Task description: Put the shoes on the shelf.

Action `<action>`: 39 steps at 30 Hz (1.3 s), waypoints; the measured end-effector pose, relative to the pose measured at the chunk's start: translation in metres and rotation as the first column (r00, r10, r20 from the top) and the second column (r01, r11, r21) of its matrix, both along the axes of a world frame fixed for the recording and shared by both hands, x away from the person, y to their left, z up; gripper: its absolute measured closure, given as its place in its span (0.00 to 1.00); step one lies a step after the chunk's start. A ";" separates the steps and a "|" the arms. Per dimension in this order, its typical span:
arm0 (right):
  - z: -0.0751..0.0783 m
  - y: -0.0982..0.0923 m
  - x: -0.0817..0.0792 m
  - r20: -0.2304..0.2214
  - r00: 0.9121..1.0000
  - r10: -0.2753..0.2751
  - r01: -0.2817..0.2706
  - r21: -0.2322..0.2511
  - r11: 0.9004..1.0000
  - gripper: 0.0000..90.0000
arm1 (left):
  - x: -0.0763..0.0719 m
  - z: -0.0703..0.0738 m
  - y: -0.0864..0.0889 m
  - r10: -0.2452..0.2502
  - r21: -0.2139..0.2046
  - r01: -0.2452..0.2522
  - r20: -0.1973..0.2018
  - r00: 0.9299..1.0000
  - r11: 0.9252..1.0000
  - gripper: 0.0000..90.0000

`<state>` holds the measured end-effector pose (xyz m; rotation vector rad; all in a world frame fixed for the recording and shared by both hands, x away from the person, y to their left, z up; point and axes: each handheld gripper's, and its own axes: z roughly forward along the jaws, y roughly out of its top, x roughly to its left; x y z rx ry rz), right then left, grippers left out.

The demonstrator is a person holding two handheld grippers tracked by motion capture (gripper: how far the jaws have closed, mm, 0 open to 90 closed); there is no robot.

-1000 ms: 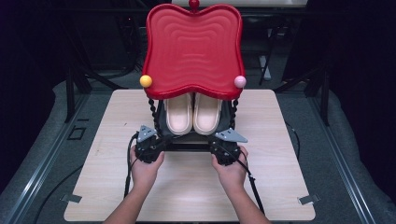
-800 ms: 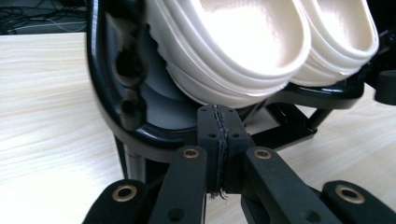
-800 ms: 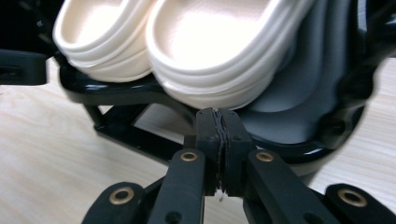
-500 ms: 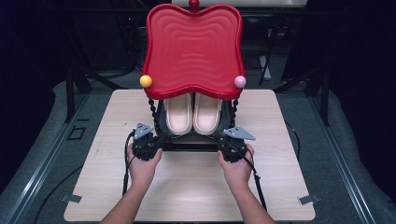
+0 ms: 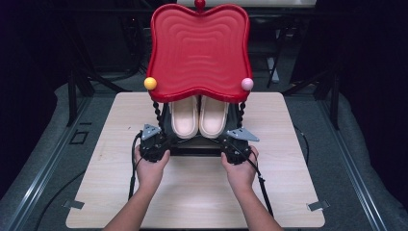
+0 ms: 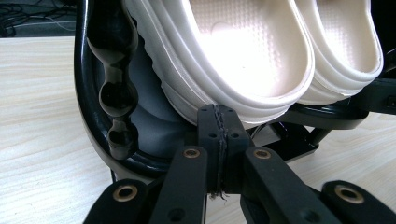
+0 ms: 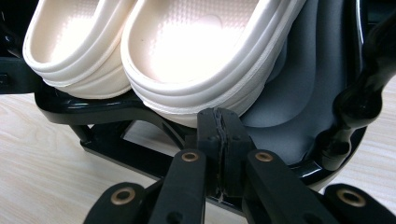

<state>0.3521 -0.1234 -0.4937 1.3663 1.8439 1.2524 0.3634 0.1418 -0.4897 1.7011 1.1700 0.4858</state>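
High view: a pair of cream foam slippers point(image 5: 198, 117) is lying side by side on the lower black shelf point(image 5: 192, 144) of a rack w/ a red wavy plastic tray top point(image 5: 198, 48), standing mid-desk on the pale wood desk point(image 5: 288, 192). Left gripper point(image 5: 155, 143) and right gripper point(image 5: 235, 146) are sitting at the rack's near corners, a hand behind each.

Left gripper view: jaws are pressing together, nothing btwn them, tips just beside the left slipper's heel point(image 6: 243, 70).

Right gripper view: jaws are likewise meeting empty, just beside the right slipper's heel point(image 7: 187, 60).
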 end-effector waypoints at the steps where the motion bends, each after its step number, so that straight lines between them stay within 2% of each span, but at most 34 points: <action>1: 0.000 0.000 0.000 0.000 1.000 0.000 0.000 0.000 1.000 0.99 | 0.000 0.000 0.000 0.000 0.001 0.000 0.000 1.000 1.000 1.00; 10: -0.001 0.001 0.002 0.006 1.000 -0.005 0.005 0.001 1.000 0.98 | 0.003 0.000 -0.001 0.004 0.000 -0.004 -0.012 1.000 1.000 1.00; 11: 0.000 0.000 0.002 -0.015 1.000 0.001 -0.001 -0.005 1.000 0.98 | 0.004 0.000 -0.001 0.003 0.003 -0.003 -0.010 1.000 1.000 1.00; 12: -0.001 0.000 0.003 0.002 1.000 -0.007 0.007 0.003 1.000 0.98 | 0.004 0.000 -0.001 0.003 0.004 -0.003 -0.011 1.000 1.000 1.00; 13: 0.000 0.000 0.002 -0.015 1.000 -0.001 0.001 -0.005 1.000 0.98 | 0.004 0.000 -0.001 0.003 0.004 -0.003 -0.011 1.000 1.000 1.00; 14: -0.001 0.001 0.003 0.008 1.000 -0.007 0.007 0.003 1.000 0.98 | 0.004 0.000 0.000 0.003 0.002 -0.003 -0.010 1.000 1.000 1.00; 15: 0.000 0.000 0.002 -0.013 1.000 0.000 -0.001 -0.007 1.000 0.98 | 0.004 0.000 0.000 0.002 0.002 -0.002 -0.008 1.000 1.000 1.00; 17: -0.001 0.001 0.003 0.009 1.000 -0.006 0.006 -0.005 1.000 0.97 | 0.004 0.000 0.000 0.001 0.000 -0.001 -0.010 1.000 1.000 0.99; 22: 0.000 -0.001 0.002 -0.011 1.000 0.001 -0.001 -0.014 1.000 0.97 | 0.003 0.000 0.000 0.000 0.004 0.000 -0.008 1.000 1.000 0.99; 26: -0.001 0.000 0.002 0.010 1.000 -0.005 0.005 -0.008 1.000 0.96 | 0.002 0.001 0.002 0.000 0.000 0.000 -0.004 1.000 1.000 0.99; 35: 0.005 -0.012 -0.009 0.030 1.000 -0.005 0.006 -0.019 1.000 0.94 | -0.006 0.004 0.012 0.005 -0.007 -0.005 0.007 1.000 1.000 0.96; 39: 0.010 -0.016 -0.017 0.041 0.999 0.017 -0.016 -0.030 0.999 0.90 | -0.012 0.008 0.018 -0.004 -0.007 0.004 0.015 1.000 1.000 0.90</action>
